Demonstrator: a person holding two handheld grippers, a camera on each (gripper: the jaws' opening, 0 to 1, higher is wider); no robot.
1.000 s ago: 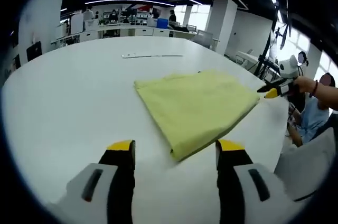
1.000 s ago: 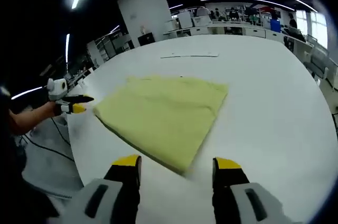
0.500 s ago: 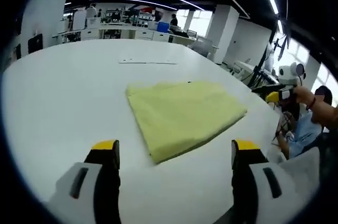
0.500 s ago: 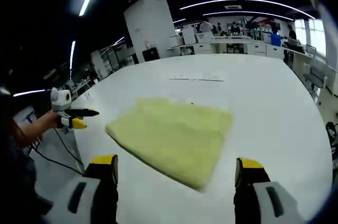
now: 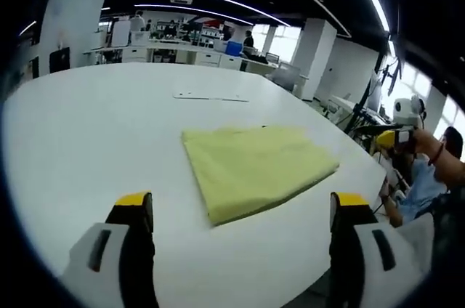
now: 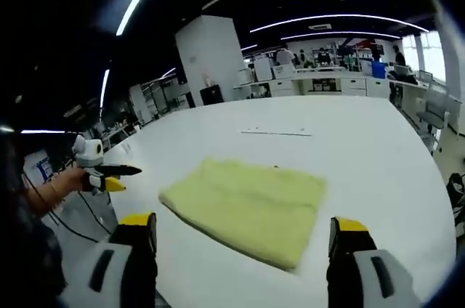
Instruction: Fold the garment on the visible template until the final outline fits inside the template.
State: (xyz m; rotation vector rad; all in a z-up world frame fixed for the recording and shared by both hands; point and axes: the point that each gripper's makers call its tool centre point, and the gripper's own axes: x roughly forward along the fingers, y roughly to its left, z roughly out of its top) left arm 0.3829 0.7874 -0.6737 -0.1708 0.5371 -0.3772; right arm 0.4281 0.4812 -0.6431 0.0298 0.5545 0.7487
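Left gripper (image 5: pixel 240 210): we are seeing its two yellow-tipped jaws spread wide at the bottom of the left gripper view, holding nothing, above the near table edge
Right gripper (image 6: pixel 243 232): we are seeing its jaws parted just as wide in the right gripper view, nothing between them; in the left gripper view it (image 5: pixel 389 137) is sitting off the table's right edge in a hand (image 5: pixel 421 150)
Garment (image 5: pixel 258 168): folded yellow cloth is lying flat on the white table (image 5: pixel 87 134), a near corner pointing toward the left gripper; its long axis is running from that corner toward the far right
Edges: we are seeing a thick folded edge along the garment's (image 6: pixel 251 206) near side in the right gripper view
Open room: bare tabletop is lying all round the cloth, widest on the left and far sides
Far: a thin pale strip (image 5: pixel 211 96) is lying on the table beyond the garment, well apart; desks (image 5: pixel 182 54) are standing behind
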